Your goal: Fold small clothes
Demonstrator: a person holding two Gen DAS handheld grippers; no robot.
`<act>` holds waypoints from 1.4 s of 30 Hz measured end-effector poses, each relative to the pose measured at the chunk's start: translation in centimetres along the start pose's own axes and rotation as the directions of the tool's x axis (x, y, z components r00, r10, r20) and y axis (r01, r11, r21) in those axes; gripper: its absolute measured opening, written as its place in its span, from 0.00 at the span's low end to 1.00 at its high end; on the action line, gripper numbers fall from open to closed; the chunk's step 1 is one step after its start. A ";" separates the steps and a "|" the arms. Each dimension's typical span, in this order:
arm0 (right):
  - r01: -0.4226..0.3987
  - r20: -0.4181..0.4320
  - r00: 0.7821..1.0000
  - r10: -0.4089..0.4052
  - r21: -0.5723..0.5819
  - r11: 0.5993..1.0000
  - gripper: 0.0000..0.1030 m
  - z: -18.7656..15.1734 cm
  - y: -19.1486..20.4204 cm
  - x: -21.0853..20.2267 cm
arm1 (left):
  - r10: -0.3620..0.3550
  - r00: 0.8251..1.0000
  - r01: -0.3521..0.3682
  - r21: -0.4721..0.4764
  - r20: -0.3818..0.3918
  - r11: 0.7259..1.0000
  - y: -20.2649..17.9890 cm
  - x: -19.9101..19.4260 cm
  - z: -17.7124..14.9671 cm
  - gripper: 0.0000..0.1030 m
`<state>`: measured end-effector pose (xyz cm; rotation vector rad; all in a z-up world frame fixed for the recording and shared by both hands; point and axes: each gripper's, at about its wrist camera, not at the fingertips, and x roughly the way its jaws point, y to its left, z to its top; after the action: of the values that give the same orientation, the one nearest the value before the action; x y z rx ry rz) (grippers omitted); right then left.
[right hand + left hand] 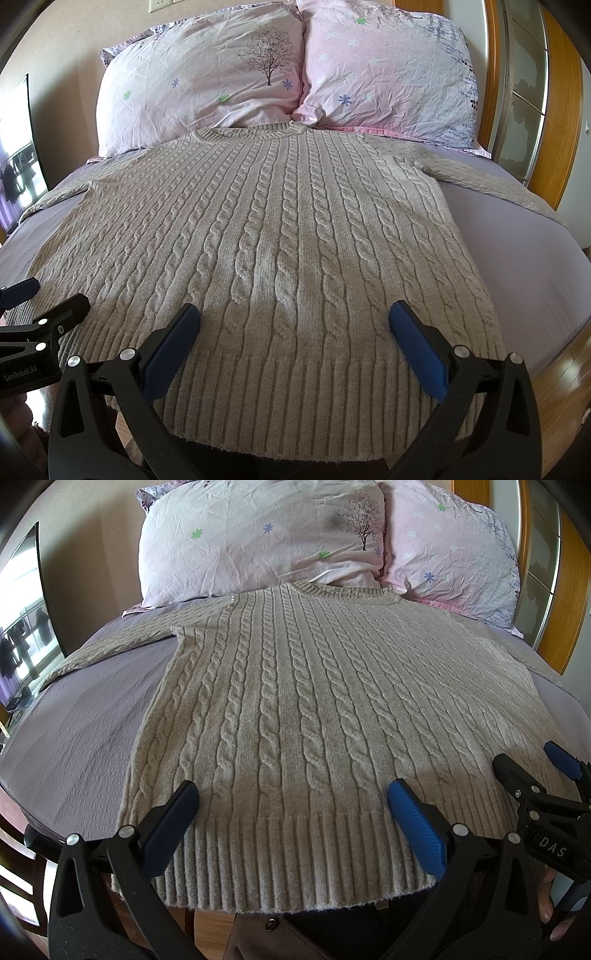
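Observation:
A beige cable-knit sweater [295, 686] lies flat, front up, on the bed, collar toward the pillows and ribbed hem at the near edge; it also shows in the right wrist view [280, 229]. Both sleeves spread out sideways. My left gripper [293, 797] is open and empty, hovering over the hem's left half. My right gripper [295, 321] is open and empty over the hem's right half. The right gripper also shows at the right edge of the left wrist view [532, 764], and the left gripper at the left edge of the right wrist view [48, 295].
The bed has a lilac sheet [81, 716]. Two pink floral pillows [258, 539] [388, 70] stand at the headboard. A wooden bed frame [554, 110] runs along the right. A window [18, 620] is at the left.

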<state>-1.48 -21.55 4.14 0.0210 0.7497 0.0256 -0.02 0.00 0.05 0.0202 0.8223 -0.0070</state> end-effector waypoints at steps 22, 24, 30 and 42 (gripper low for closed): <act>-0.026 0.010 1.000 0.027 -0.031 0.999 0.99 -0.2 0.4 0.1 | -0.002 1.000 0.002 0.008 0.005 1.000 0.0 0.1 0.1 0.98; -0.085 0.022 0.996 0.087 -0.065 0.994 0.99 0.0 -0.3 0.1 | -0.007 1.000 0.006 0.017 0.010 1.000 0.0 0.4 0.1 0.98; -0.114 0.120 0.989 0.088 0.226 0.967 0.99 5.2 -12.4 -1.1 | -0.065 0.998 0.065 0.035 -0.004 0.997 1.0 0.5 1.7 0.98; 0.100 -0.063 0.993 -0.095 0.888 0.449 0.65 8.4 -41.8 7.9 | -0.137 0.966 0.179 -0.183 0.219 0.967 10.1 1.5 8.6 0.98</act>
<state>10.69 -63.19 3.74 1.0203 0.6913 -0.5039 7.48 9.93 4.95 -0.2347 0.6134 -0.0765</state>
